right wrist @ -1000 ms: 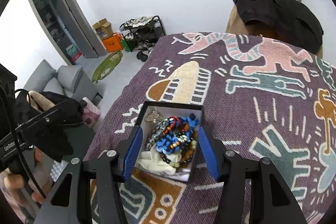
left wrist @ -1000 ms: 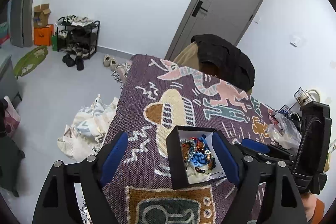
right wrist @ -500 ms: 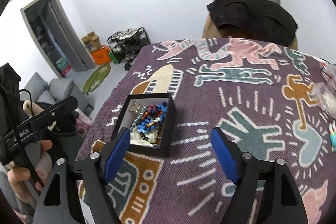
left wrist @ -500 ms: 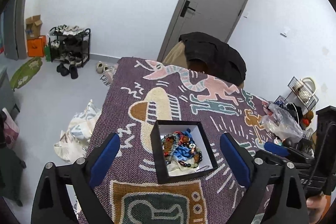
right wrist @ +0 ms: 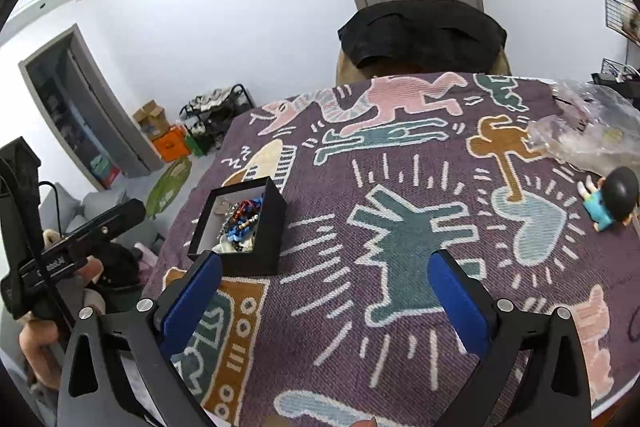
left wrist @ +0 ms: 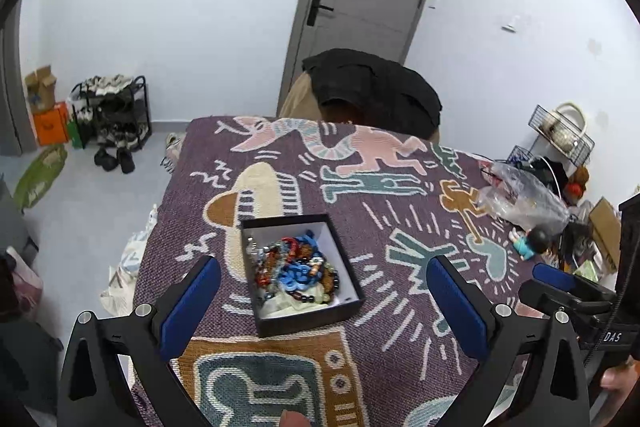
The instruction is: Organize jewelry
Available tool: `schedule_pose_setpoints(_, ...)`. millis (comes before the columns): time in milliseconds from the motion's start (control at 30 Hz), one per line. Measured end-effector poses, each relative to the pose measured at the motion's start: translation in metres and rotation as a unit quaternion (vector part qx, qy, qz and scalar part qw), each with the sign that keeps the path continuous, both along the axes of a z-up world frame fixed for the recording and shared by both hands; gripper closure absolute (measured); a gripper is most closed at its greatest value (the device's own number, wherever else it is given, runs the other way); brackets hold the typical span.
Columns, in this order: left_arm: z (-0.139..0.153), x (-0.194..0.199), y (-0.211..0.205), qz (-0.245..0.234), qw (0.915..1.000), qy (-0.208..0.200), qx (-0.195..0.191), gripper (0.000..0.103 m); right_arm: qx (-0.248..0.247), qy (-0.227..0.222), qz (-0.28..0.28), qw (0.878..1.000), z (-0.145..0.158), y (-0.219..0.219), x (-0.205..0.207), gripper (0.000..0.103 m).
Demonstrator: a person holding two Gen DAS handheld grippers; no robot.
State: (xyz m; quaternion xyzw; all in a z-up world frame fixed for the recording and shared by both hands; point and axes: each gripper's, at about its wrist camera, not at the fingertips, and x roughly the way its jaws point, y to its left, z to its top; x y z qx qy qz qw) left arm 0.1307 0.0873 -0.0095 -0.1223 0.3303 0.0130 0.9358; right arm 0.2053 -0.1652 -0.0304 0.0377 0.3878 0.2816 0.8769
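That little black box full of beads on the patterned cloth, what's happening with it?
A person holds a two-finger gripper in each hand over a table covered with a patterned cloth. The open black box sits on it, holding a tangle of beaded jewelry. Neither the left gripper nor the right gripper grips anything: both sets of jaws are opening, wide apart, and the box stands free on the cloth.

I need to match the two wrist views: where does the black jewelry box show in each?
Left wrist: black jewelry box just below centre, between the open blue fingers.
Right wrist: left of centre, above the left-side finger.
Shared landmark: small doll at the table's right.
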Motion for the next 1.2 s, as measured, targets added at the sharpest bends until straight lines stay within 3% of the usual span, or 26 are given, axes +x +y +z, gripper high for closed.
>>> schedule_pose_setpoints(433,0.028,-0.033,-0.056,-0.040,0.9948,-0.043,0.083,0.000,0.013,-0.024,-0.018,0.999,0.000,-0.034,-0.030,0.000)
schedule_pose_setpoints(667,0.030,-0.052,-0.073,-0.041,0.9932,-0.050,0.097,0.000,0.007,-0.034,-0.015,0.999,0.010,-0.042,-0.050,0.000)
schedule_pose_setpoints(933,0.025,-0.078,-0.084,-0.044,0.9923,-0.056,0.102,0.000,-0.037,-0.055,-0.013,0.998,0.013,-0.048,-0.086,0.000)
schedule_pose_setpoints(1200,0.015,-0.090,-0.089,-0.048,0.9921,-0.054,0.103,0.000,-0.019,-0.068,-0.029,0.997,0.000,-0.058,-0.109,0.000)
